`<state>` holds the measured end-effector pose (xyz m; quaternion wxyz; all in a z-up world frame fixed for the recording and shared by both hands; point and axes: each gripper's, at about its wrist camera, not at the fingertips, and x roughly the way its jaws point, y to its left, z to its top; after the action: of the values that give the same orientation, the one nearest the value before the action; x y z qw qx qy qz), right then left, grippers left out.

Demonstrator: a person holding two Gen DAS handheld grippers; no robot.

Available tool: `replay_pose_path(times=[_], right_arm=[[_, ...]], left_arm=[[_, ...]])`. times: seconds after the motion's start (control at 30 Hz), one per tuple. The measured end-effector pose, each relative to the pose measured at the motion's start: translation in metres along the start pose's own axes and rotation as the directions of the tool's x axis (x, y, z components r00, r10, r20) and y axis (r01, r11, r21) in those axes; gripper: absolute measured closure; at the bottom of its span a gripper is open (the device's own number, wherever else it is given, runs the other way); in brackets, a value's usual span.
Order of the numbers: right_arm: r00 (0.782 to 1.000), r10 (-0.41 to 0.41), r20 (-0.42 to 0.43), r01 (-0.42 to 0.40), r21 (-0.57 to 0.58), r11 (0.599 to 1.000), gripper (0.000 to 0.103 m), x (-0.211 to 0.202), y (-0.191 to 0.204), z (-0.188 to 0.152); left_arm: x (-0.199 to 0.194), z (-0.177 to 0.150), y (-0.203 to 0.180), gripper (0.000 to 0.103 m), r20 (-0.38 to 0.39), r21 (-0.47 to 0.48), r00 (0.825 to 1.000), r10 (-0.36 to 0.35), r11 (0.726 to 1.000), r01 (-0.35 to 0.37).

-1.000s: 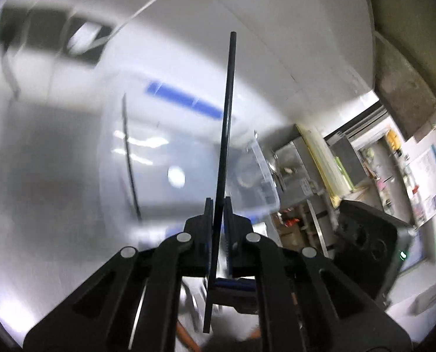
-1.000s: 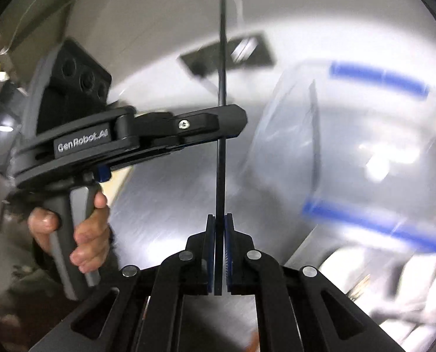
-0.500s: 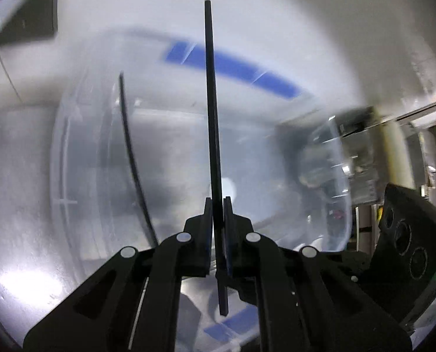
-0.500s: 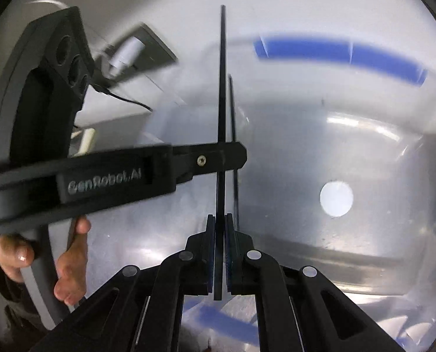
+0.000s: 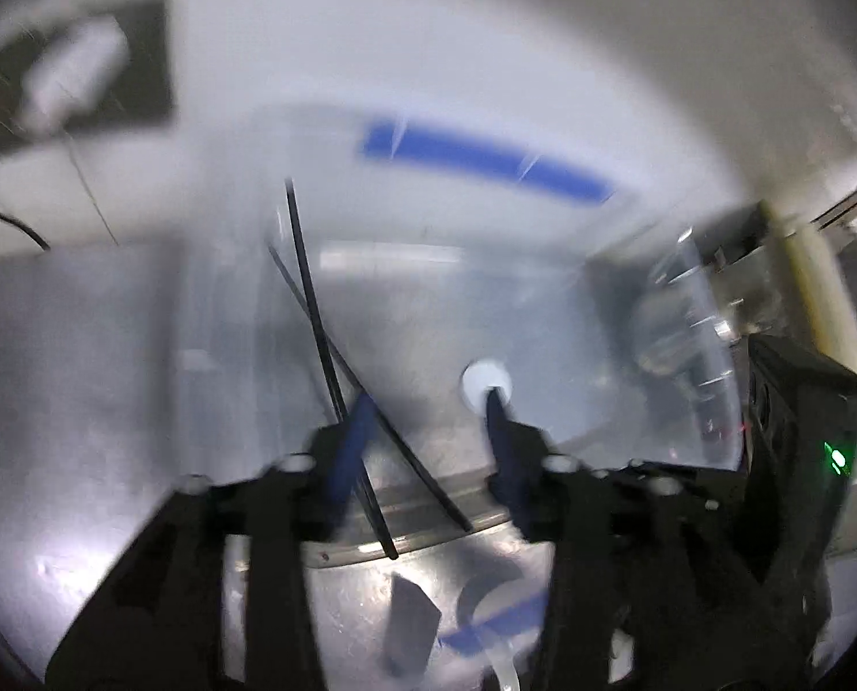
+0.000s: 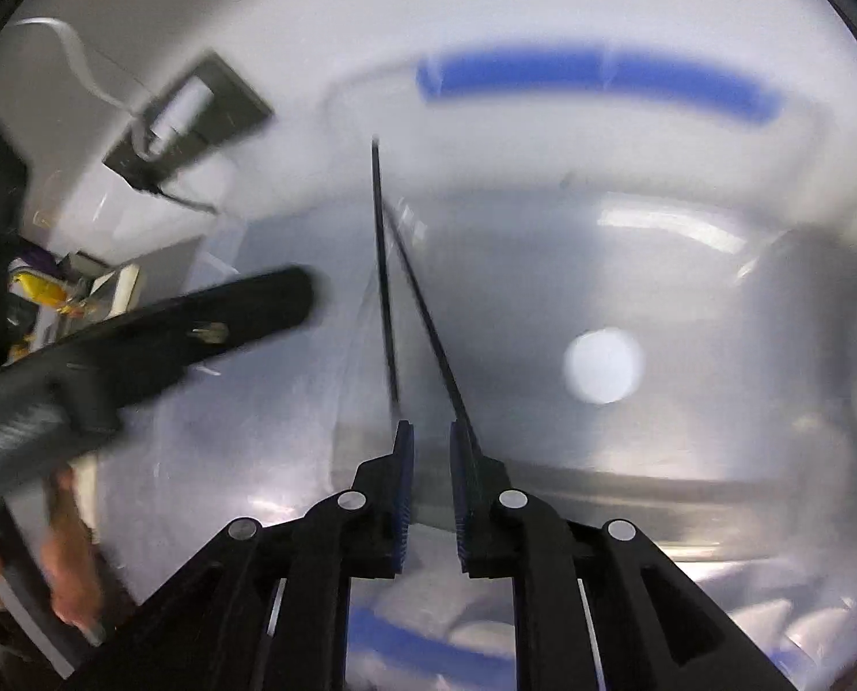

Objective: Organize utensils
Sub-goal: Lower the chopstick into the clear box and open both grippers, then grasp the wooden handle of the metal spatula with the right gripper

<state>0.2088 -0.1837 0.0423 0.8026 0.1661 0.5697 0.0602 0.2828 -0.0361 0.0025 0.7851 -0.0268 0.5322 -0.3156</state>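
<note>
Two thin black chopsticks [image 5: 319,322] lie in a clear plastic bin [image 5: 710,345] with blue tape on its rim; they cross near my left gripper [image 5: 425,409]. That gripper is open and empty above the bin's near edge. In the right wrist view the same chopsticks [image 6: 383,288] lean inside the bin [image 6: 820,132]. My right gripper [image 6: 428,432] is open a little, and one chopstick [image 6: 428,340] runs along its right finger. The left gripper's body [image 6: 158,334] shows at the left there.
The bin stands on a grey metal counter [image 5: 71,345] against a white wall. A dark wall socket [image 5: 77,75] with a plug and cable sits at upper left. Shelves with clutter [image 5: 803,265] lie to the right. The right gripper's body [image 5: 797,437] is at the right edge.
Both grippers were shut on one black chopstick held upright. Both have opened, and the chopstick has dropped into the bin beside the one lying there.
</note>
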Motion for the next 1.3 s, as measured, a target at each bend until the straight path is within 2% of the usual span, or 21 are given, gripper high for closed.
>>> replay_pose_path(times=[0.07, 0.13, 0.17, 0.2, 0.27, 0.3, 0.37, 0.47, 0.57, 0.63, 0.73, 0.9, 1.0, 1.07, 1.17, 1.3], right_arm=[[0.998, -0.006, 0.059, 0.007, -0.018, 1.000, 0.089, -0.024, 0.003, -0.010], [0.995, 0.024, 0.097, -0.018, -0.056, 0.998, 0.089, -0.048, 0.009, -0.037], [0.994, 0.036, 0.100, -0.029, -0.070, 0.997, 0.084, -0.054, 0.014, -0.049], [0.994, 0.049, 0.097, -0.040, -0.091, 0.995, 0.074, -0.060, 0.019, -0.069], [0.996, 0.060, 0.064, -0.053, -0.120, 0.991, 0.069, -0.057, 0.025, -0.102], [0.997, 0.060, 0.044, -0.054, -0.128, 0.990, 0.069, -0.054, 0.029, -0.113], [0.999, 0.022, -0.027, -0.026, -0.156, 0.987, 0.069, -0.037, 0.039, -0.147], [0.993, -0.019, -0.118, -0.005, -0.199, 0.980, 0.069, -0.007, 0.054, -0.184], [0.979, -0.022, -0.202, -0.022, -0.213, 0.977, 0.069, 0.020, 0.069, -0.209], [0.970, -0.073, -0.233, 0.015, -0.245, 0.969, 0.069, 0.035, 0.079, -0.220], [0.951, -0.154, -0.267, 0.076, -0.284, 0.956, 0.069, 0.053, 0.088, -0.232], [0.940, -0.148, -0.308, 0.069, -0.255, 0.965, 0.069, 0.064, 0.088, -0.235], [0.927, -0.146, -0.346, 0.063, -0.241, 0.968, 0.069, 0.074, 0.081, -0.242], [0.915, -0.140, -0.379, 0.055, -0.224, 0.973, 0.070, 0.083, 0.079, -0.240], [0.914, -0.120, -0.388, 0.046, -0.196, 0.980, 0.080, 0.089, 0.076, -0.238], [0.918, -0.049, -0.393, 0.007, -0.108, 0.994, 0.083, 0.084, 0.060, -0.241]], left_arm=[[-0.037, -0.014, -0.006, 0.059, 0.088, 0.039, 0.996, -0.019, 0.999, 0.015], [-0.070, -0.035, -0.005, 0.057, 0.154, 0.058, 0.987, -0.037, 0.998, 0.029], [-0.082, -0.044, -0.003, 0.052, 0.173, 0.059, 0.984, -0.045, 0.998, 0.036], [-0.092, -0.056, 0.001, 0.047, 0.190, 0.055, 0.980, -0.052, 0.998, 0.042], [-0.106, -0.082, 0.010, 0.039, 0.212, 0.045, 0.977, -0.036, 0.999, 0.027], [-0.107, -0.092, 0.015, 0.039, 0.214, 0.031, 0.977, -0.017, 0.999, 0.010], [-0.099, -0.119, 0.030, 0.039, 0.165, -0.021, 0.986, 0.009, 1.000, -0.006], [-0.069, -0.160, 0.055, 0.039, 0.031, -0.140, 0.999, -0.017, 0.990, 0.021], [-0.042, -0.191, 0.065, 0.039, -0.076, -0.201, 0.997, -0.021, 0.980, 0.005], [-0.030, -0.206, 0.063, 0.039, -0.130, -0.225, 0.989, -0.072, 0.974, 0.041], [-0.031, -0.213, 0.058, 0.039, -0.135, -0.223, 0.987, -0.091, 0.973, 0.059], [-0.042, -0.214, 0.060, 0.039, -0.106, -0.231, 0.990, -0.093, 0.971, 0.066], [-0.040, -0.216, 0.067, 0.039, -0.119, -0.257, 0.988, -0.103, 0.964, 0.069], [-0.033, -0.217, 0.068, 0.039, -0.138, -0.278, 0.983, -0.121, 0.957, 0.079], [-0.025, -0.220, 0.068, 0.039, -0.160, -0.291, 0.976, -0.146, 0.952, 0.095], [-0.017, -0.225, 0.062, 0.039, -0.184, -0.287, 0.970, -0.157, 0.953, 0.100]])
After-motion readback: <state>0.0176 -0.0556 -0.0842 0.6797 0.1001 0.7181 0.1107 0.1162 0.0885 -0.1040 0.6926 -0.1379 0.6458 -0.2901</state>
